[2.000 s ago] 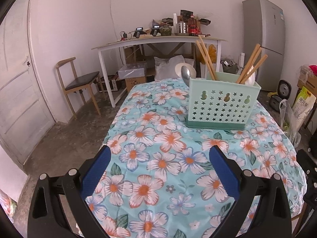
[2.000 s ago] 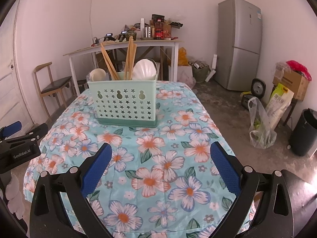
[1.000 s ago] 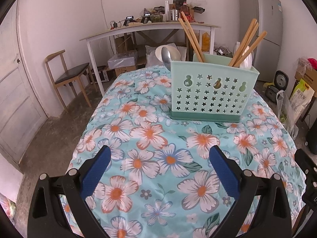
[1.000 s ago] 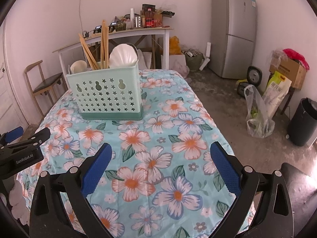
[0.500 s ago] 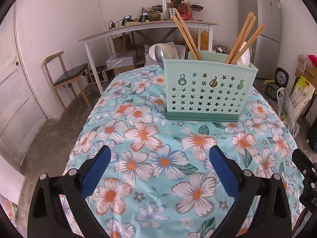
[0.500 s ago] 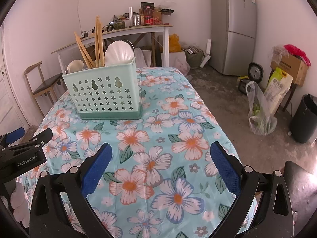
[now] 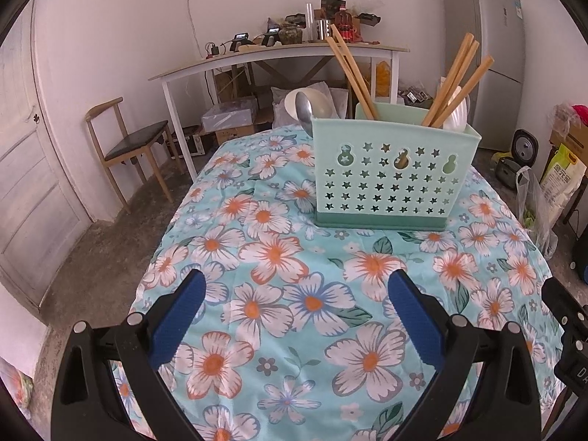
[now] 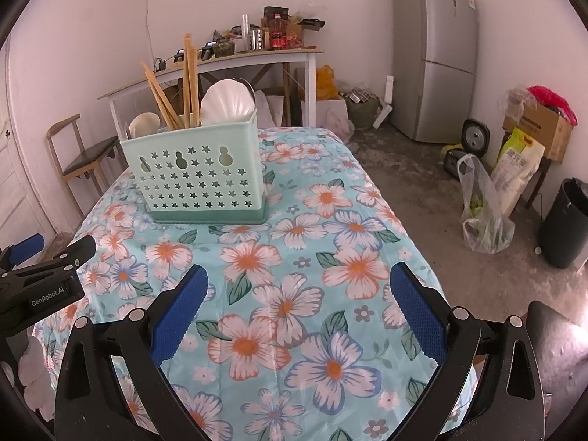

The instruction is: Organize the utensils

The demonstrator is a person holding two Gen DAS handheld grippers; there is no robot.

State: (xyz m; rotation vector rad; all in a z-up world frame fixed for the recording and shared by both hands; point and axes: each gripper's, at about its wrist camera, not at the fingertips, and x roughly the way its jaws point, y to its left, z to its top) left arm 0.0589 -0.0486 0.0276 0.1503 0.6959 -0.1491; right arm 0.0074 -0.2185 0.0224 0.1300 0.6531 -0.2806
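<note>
A mint green utensil caddy with star cut-outs stands upright on the floral tablecloth. Wooden chopsticks stick out of it in two bunches. A metal spoon and white spoons also stand in it. My left gripper hovers open over the near part of the table, well short of the caddy, with nothing between its blue pads. My right gripper is open and empty too, to the right of the caddy. The left gripper's black body shows at the left edge of the right wrist view.
A white work table loaded with clutter stands against the far wall, a wooden chair to its left. A grey fridge is at the back right. Bags, a box and a black bin sit on the floor right of the table.
Both grippers have drawn closer to the caddy, which looks larger in both views. Both stay open and empty.
</note>
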